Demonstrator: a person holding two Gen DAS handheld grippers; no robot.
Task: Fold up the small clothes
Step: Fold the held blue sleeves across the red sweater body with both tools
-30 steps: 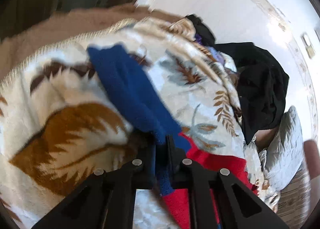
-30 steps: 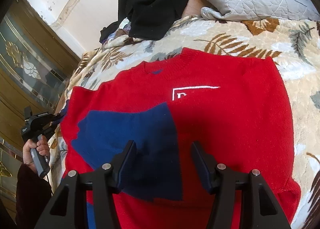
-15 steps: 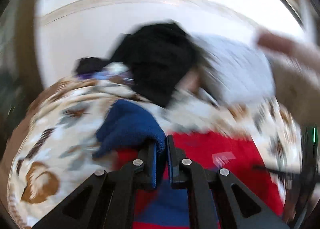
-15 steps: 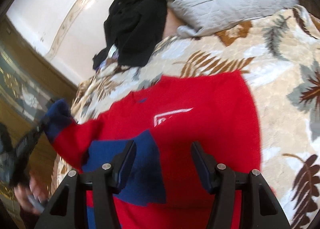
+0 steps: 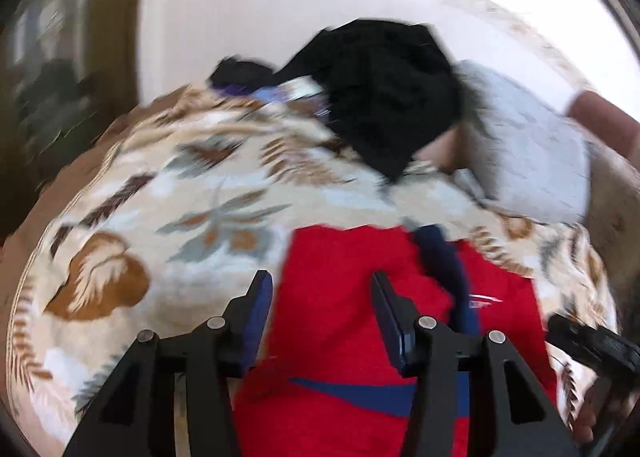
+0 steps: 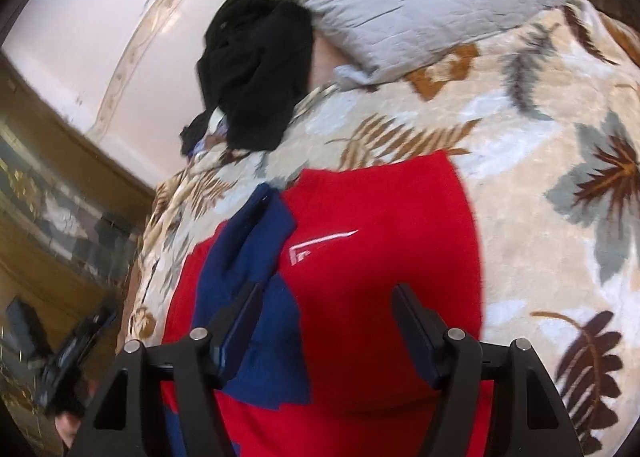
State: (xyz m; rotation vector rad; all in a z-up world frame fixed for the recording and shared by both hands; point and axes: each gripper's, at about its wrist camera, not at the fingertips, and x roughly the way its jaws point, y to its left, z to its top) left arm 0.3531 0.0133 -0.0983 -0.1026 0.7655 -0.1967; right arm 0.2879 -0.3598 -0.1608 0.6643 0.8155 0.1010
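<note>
A bed is covered by a cream blanket (image 6: pixel 532 129) printed with brown and grey-blue leaves. At its head lies a grey quilted pillow (image 6: pixel 408 5), and just beside it a heap of black clothes (image 6: pixel 256 73) touches the pillow's edge. Behind rises a pale white wall (image 5: pixel 248 21) crossed by a decorative beige border (image 6: pixel 136 45). To one side stands dark brown wooden furniture with gilt ornament (image 6: pixel 36 193). Bright light falls on the wall.
</note>
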